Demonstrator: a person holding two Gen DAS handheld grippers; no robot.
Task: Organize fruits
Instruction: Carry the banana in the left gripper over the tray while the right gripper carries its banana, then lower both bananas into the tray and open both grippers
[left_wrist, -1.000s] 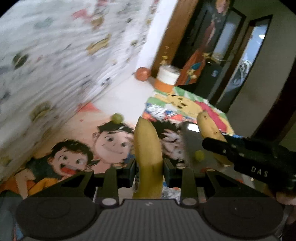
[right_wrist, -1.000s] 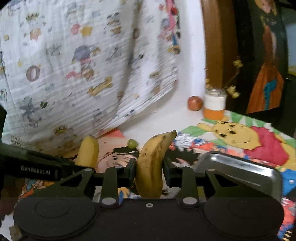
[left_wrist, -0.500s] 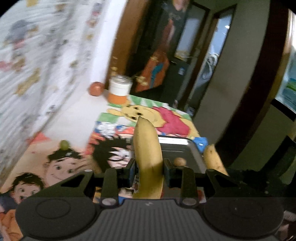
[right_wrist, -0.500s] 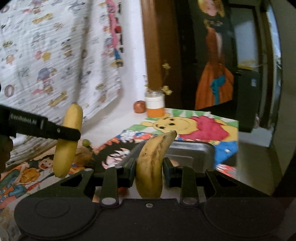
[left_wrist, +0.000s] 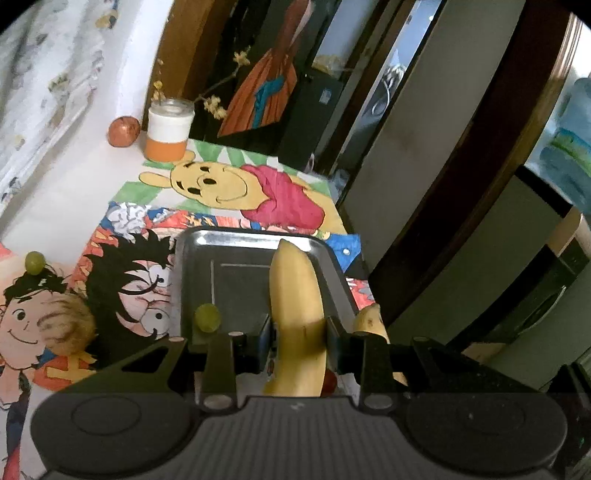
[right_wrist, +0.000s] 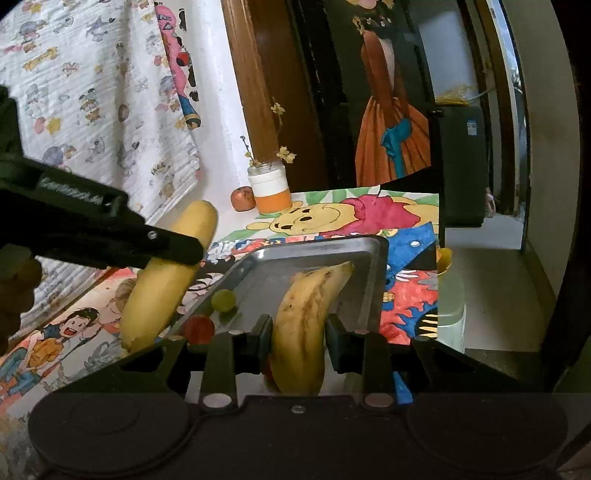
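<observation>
Left tool (right_wrist: 162, 240) bears blurred, unreadable white lettering.

At my left view's right, the gripper hides most of the spotted banana (left_wrist: 367, 319); a red fruit (left_wrist: 330, 382) barely shows.

I see my right tongs (right_wrist: 299, 334) clamped on a spotted banana (right_wrist: 306, 325), its tip over the metal tray (right_wrist: 373, 280); a green grape (right_wrist: 223, 300) and a small red fruit (right_wrist: 199, 329) lie at the tray's near left edge; to the left, the left tongs (right_wrist: 110, 229) grip a paler banana (right_wrist: 166, 280) above the cartoon-covered worktop (right_wrist: 406, 229); a jar (right_wrist: 271, 192) and an apple (right_wrist: 242, 198) stand at the back.
</observation>
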